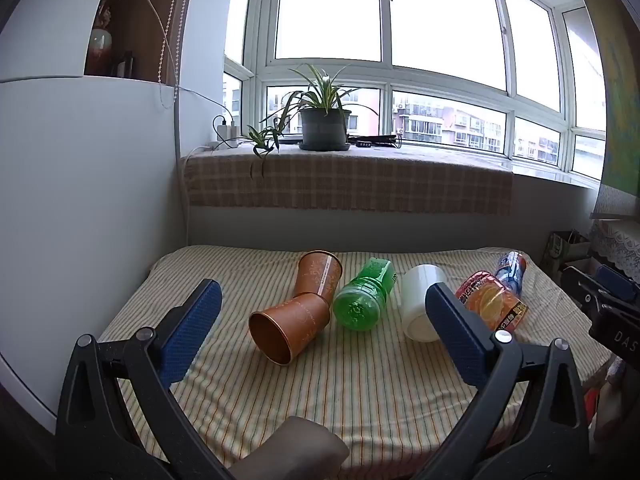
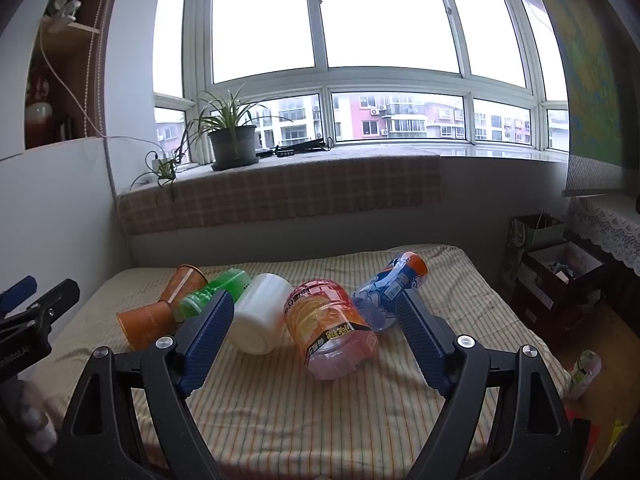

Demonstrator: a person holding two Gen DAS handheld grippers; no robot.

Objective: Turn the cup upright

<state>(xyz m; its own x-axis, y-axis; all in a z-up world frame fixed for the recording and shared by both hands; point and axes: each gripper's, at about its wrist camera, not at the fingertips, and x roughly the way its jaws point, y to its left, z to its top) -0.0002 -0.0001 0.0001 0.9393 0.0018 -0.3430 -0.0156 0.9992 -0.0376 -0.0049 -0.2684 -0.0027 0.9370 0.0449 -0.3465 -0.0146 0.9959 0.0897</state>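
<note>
Left wrist view: my left gripper (image 1: pixel 322 312) spread wide, empty. 2 copper cups; nearer copper cup (image 1: pixel 289 327) on its side, mouth toward 7 o'clock, touching the other at 1 o'clock. Looks light, stiff, slick; I'd pinch the sidewall.

Right wrist view: right gripper (image 2: pixel 316 316) wide, empty. Soft striped sheet (image 2: pixel 320 420); window at 12 o'clock.

My left wrist view looks forward and slightly down over the striped table (image 1: pixel 320 392), from near its front edge, facing the window (image 1: pixel 384 12) at 12 o'clock. My right wrist view sits further right, facing the same way. Both share the row of lying cups and the potted plant (image 2: pixel 232 140), at 11 o'clock there.
</note>
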